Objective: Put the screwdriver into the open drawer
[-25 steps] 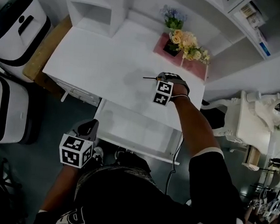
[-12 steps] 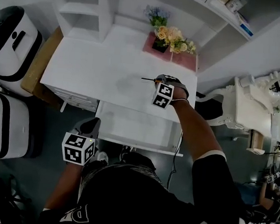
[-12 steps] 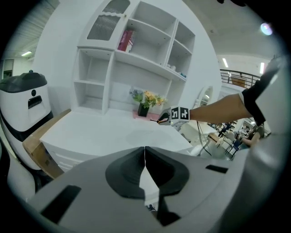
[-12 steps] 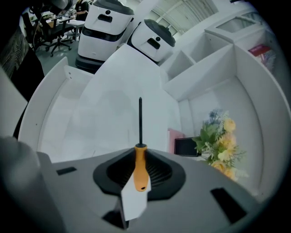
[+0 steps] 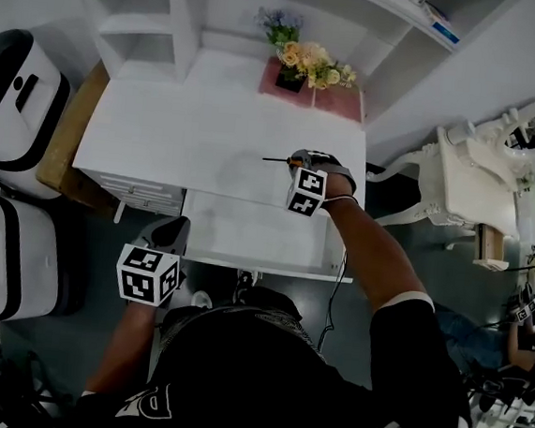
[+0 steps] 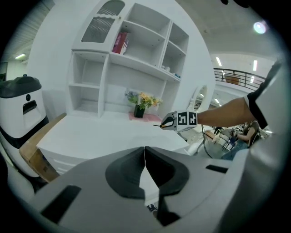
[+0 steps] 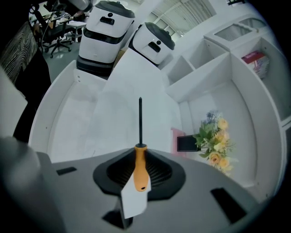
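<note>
My right gripper (image 5: 298, 161) is shut on the orange handle of the screwdriver (image 7: 140, 167), and the black shaft (image 5: 276, 160) sticks out to the left. It hovers over the white desk top (image 5: 190, 135), just behind the open drawer (image 5: 247, 233). The drawer is pulled out below the desk's front edge and looks empty. Low at the drawer's left front corner, my left gripper (image 5: 173, 232) has its jaws shut with nothing between them. In the left gripper view the right gripper (image 6: 167, 122) shows above the desk, beyond my left gripper (image 6: 145, 157).
A flower pot (image 5: 306, 62) on a pink mat (image 5: 339, 103) stands at the back of the desk under white shelves (image 5: 145, 18). Two white machines (image 5: 16, 90) and a brown box (image 5: 68, 137) stand at the left. A white chair (image 5: 463, 190) is at the right.
The right gripper has risen a little and drifted toward the desk's front edge with the screwdriver still in it. The left gripper has hardly moved.
</note>
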{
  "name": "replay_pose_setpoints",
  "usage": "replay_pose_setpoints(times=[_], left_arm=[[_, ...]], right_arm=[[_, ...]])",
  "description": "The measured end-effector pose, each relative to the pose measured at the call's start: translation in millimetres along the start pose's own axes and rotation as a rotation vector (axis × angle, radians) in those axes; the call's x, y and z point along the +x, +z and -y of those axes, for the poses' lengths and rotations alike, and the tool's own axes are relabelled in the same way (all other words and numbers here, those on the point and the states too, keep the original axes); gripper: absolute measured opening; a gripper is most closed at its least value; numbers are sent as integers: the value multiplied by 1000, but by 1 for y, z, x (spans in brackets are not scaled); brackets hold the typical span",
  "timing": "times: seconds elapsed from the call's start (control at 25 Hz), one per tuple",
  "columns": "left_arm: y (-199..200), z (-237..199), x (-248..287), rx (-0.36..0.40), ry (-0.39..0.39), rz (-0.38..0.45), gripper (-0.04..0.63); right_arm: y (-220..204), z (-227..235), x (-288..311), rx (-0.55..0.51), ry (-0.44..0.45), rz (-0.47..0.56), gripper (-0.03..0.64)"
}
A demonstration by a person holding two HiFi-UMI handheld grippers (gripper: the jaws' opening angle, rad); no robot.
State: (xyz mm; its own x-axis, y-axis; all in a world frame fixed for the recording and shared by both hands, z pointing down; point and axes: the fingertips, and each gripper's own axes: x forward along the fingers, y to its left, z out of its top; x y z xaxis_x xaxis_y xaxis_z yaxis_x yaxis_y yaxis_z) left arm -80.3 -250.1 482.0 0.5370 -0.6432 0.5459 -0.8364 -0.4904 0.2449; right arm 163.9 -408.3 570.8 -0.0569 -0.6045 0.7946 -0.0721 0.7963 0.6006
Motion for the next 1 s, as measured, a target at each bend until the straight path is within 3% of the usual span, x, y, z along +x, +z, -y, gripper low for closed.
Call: replay_pose_setpoints(times=[0.28,0.72,1.0], left_arm=[[-9,8,1,36,-47,-17,15],[-18,19,-3,86,-107,-39,15],[-24,22,-2,105,-136,-55,15]], right_arm=[[-4,-25,-19,36,-20,-8,77],[-13,-63,-51,204,11,-11,77],[-11,-82,-68,258,13,-5,77]])
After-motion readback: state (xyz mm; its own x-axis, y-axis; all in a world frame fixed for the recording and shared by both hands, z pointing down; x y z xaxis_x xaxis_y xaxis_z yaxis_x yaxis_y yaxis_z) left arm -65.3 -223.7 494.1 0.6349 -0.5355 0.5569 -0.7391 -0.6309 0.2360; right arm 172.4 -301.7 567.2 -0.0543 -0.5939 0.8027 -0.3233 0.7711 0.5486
